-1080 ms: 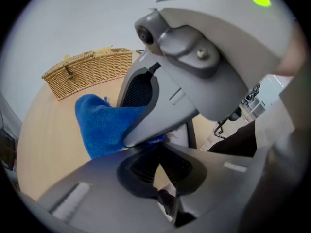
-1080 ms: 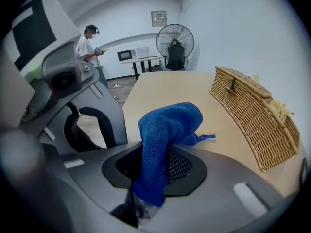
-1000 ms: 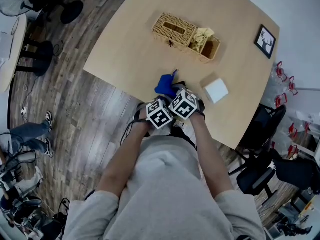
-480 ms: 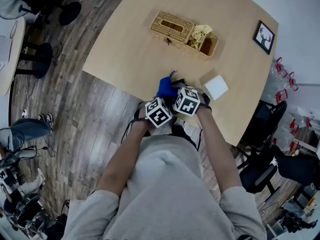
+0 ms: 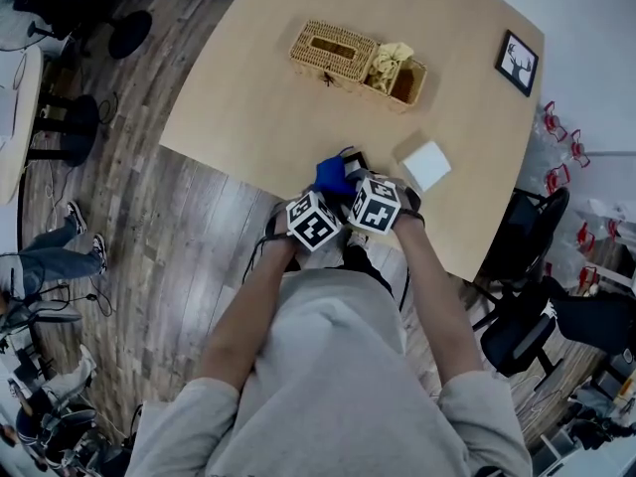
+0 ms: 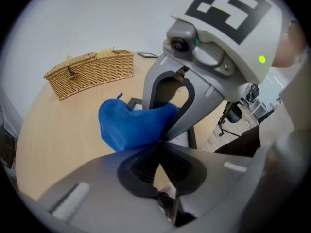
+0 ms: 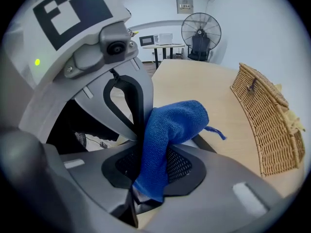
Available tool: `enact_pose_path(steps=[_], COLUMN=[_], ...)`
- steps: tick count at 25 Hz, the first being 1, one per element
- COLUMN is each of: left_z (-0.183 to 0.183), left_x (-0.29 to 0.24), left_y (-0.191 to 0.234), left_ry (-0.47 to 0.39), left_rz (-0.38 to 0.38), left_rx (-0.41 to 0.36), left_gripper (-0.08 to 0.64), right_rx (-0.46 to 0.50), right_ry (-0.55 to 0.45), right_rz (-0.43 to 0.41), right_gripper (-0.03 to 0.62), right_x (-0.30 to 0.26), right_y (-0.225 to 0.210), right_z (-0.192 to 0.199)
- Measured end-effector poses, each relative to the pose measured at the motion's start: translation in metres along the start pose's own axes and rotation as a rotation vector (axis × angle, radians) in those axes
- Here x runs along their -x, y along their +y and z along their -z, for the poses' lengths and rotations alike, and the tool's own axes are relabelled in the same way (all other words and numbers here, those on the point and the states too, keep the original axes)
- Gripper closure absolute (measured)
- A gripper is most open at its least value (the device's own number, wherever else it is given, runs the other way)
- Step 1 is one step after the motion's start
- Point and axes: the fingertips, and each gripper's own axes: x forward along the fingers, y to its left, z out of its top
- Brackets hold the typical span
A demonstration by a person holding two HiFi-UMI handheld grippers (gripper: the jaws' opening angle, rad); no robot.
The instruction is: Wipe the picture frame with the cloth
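The right gripper (image 7: 146, 191) had its fingers closed on a blue terry cloth (image 7: 167, 130). The cloth ran up between the ribbed pads and bulged out in a rounded wad ahead of them, with a loose thread trailing off to the side.

Under that wad, at the near edge of the pale wooden desk (image 5: 248, 78), a flat black-edged picture frame (image 6: 134, 101) with a white face lay on the desk. The cloth covered much of it, and whether the two touched could not be made out.

The left gripper (image 6: 165, 191) sat tight against the right one, and their marker cubes almost met in the head view. Its fingers were drawn narrow, with only a small wedge of desk showing between the pads. A dark glossy edge was pinched at the tips, apparently the near side of the picture frame, though that was not certain.

Farther back stood a long woven wicker chest (image 5: 333, 48) with its lid down, its contents hidden. Touching its right end was a smaller open wicker box (image 5: 415, 85) that held a crumpled pale yellow rag (image 5: 390, 62). A white square pad (image 5: 427, 164) lay just right of the grippers. A second small black-framed picture (image 5: 519, 63) rested at the far right corner.
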Motion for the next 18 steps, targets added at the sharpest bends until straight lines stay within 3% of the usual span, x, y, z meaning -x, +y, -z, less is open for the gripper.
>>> enact_pose_path(steps=[8, 18], left_z=[0.0, 0.001], left_x=[0.002, 0.003], left_y=[0.002, 0.0], left_ry=[-0.024, -0.059], left_rz=[0.018, 0.047], left_rx=[0.016, 0.005], left_gripper=[0.506, 0.506], right_rx=[-0.19, -0.33], right_ry=[-0.019, 0.058], right_rz=[0.065, 0.111], right_gripper=[0.488, 0.488], right_x=[0.004, 0.007], right_y=[0.01, 0.029], right_z=[0.009, 0.02])
